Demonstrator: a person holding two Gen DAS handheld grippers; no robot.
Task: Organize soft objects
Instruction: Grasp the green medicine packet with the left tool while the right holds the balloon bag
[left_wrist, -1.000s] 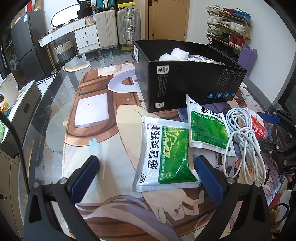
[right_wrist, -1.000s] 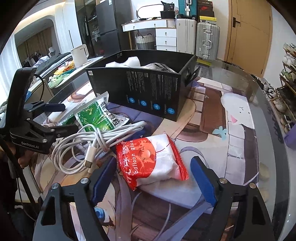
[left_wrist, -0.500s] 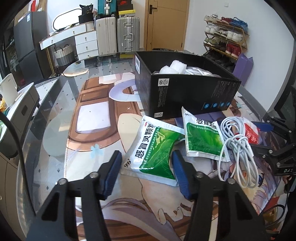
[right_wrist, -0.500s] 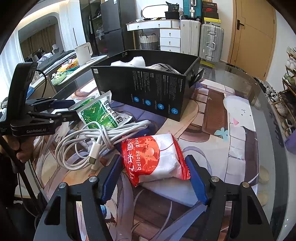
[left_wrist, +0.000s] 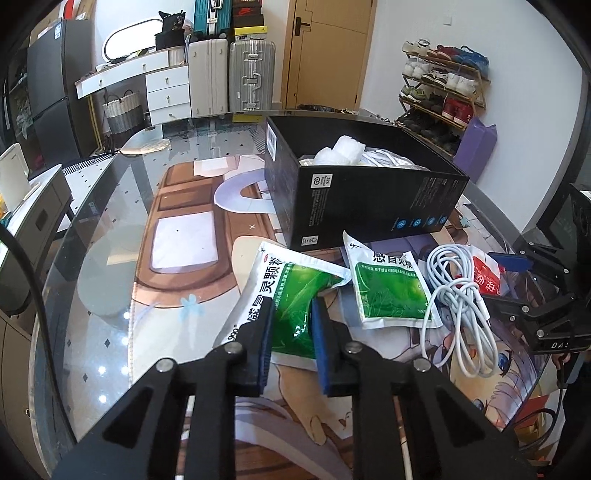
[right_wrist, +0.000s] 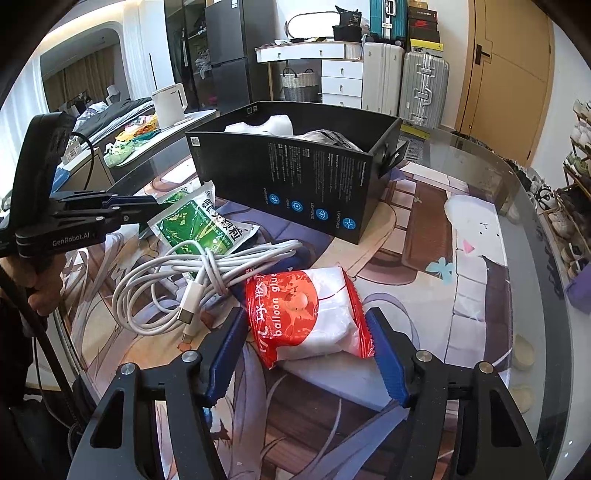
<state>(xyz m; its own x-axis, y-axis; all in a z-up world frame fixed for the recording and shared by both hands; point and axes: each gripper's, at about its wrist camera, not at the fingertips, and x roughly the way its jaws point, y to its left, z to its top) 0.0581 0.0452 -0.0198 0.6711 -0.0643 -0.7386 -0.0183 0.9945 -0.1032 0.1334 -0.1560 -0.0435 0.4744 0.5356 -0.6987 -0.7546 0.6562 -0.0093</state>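
Observation:
My left gripper (left_wrist: 293, 317) is shut on a large green and white medicine pouch (left_wrist: 291, 295), its near end bunched between the blue pads and lifted off the mat. A second green pouch (left_wrist: 388, 288) lies to its right, also in the right wrist view (right_wrist: 199, 225). My right gripper (right_wrist: 304, 332) has its pads around a red and white balloon glue packet (right_wrist: 306, 314), touching both ends. A coiled white cable (right_wrist: 184, 277) lies left of the packet. The black box (left_wrist: 362, 184) behind them holds white soft things (left_wrist: 340, 149).
The glass table (left_wrist: 110, 221) carries a printed mat (left_wrist: 184, 236). The table's curved edge runs at the right in the right wrist view (right_wrist: 535, 258). Suitcases (left_wrist: 251, 77), drawers and a shoe rack (left_wrist: 443, 92) stand beyond the table.
My left gripper closed from wide open onto the large green pouch and raised it. My right gripper narrowed from wide open until its pads met the balloon glue packet.

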